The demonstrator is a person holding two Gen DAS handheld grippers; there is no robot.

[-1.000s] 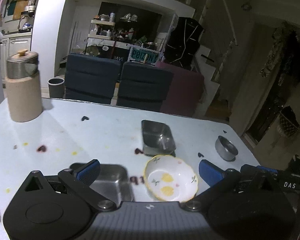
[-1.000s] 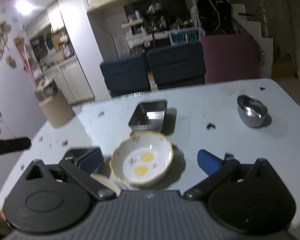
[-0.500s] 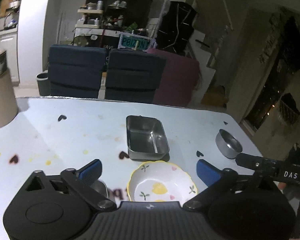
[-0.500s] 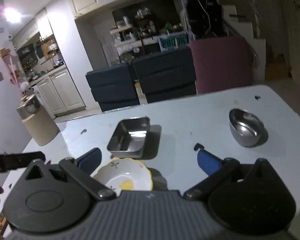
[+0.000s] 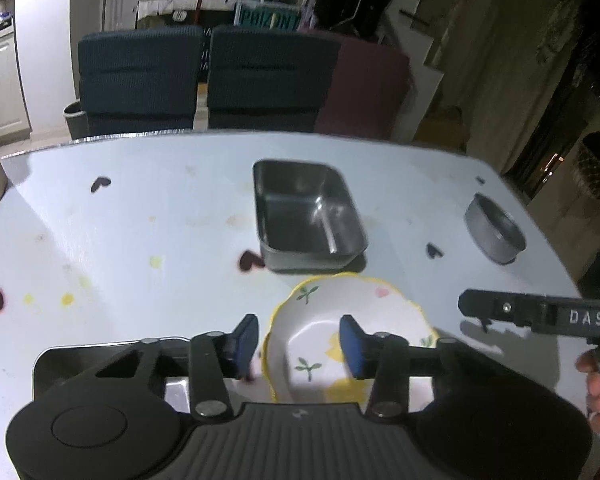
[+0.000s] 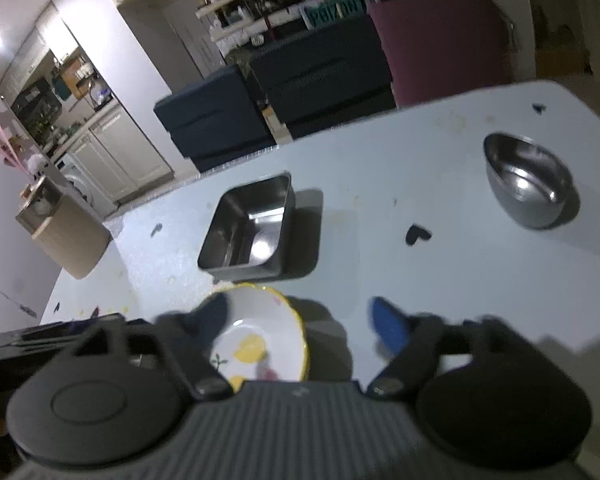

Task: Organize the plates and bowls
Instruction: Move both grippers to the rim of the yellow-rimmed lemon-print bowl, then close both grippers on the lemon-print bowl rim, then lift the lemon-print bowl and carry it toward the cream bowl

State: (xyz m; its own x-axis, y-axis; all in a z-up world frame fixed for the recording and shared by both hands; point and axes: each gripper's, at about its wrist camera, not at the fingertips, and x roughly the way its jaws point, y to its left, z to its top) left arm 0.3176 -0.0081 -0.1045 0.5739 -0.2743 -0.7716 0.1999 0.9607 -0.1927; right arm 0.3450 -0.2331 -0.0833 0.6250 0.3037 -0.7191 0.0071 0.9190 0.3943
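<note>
Closing in on the bowl (image 5: 348,328), a white, yellow-rimmed dish at the near edge of the bench (image 5: 140,216), just this side of the steel tray (image 5: 306,216). Left hand-held gripper (image 5: 298,344) narrowing, its jaws astride the bowl's left rim, one pad outside, one over the inside, neither visibly pressing yet. Right hand-held gripper (image 6: 300,320) also narrowing, blurred, its left finger over the bowl, its right finger over bare bench; nothing gripped. Step in hand, by the look of it: taking up the bowl by its rim. Next move likely calls for pinching the rim wall squarely, then lifting level toward a stacking place, perhaps the tray. Round steel bowl (image 6: 528,184) far right, well apart. Second steel tray (image 5: 104,354) near left, partly hidden under the left gripper. Tan canister (image 6: 60,236) far left. Both grippers crowding one bowl: some risk of clashing or tipping it.
</note>
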